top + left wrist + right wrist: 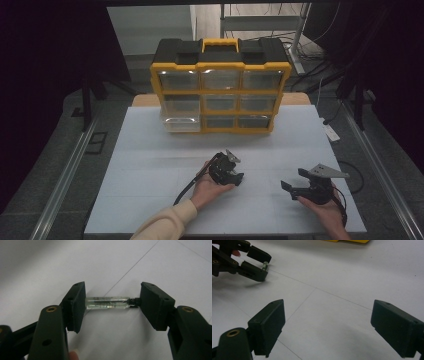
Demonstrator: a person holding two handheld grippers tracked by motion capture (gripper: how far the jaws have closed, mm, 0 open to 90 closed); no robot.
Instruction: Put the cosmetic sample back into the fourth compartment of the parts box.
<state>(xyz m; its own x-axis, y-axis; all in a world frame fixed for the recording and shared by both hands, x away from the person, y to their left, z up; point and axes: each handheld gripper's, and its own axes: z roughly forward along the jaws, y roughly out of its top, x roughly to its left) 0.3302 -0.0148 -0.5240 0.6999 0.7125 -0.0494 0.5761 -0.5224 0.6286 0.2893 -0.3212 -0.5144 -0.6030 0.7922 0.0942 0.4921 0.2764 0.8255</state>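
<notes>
Now left gripper (111, 303) pinches small glass vial (107, 302) endwise, pads on base and black cap. Vial long axis runs across jaws, level, just above white table (150, 165). Right gripper (328, 331) spread, empty, well apart to right. Yellow drawer cabinet (220, 90) lies ahead, nearer left hand.

A yellow-and-black drawer organiser (220, 85) stands upright at the far edge of the white table (150, 165) (its bottom-left clear drawer (181, 124) juts slightly forward). Cables (320, 65) trail beyond.
</notes>
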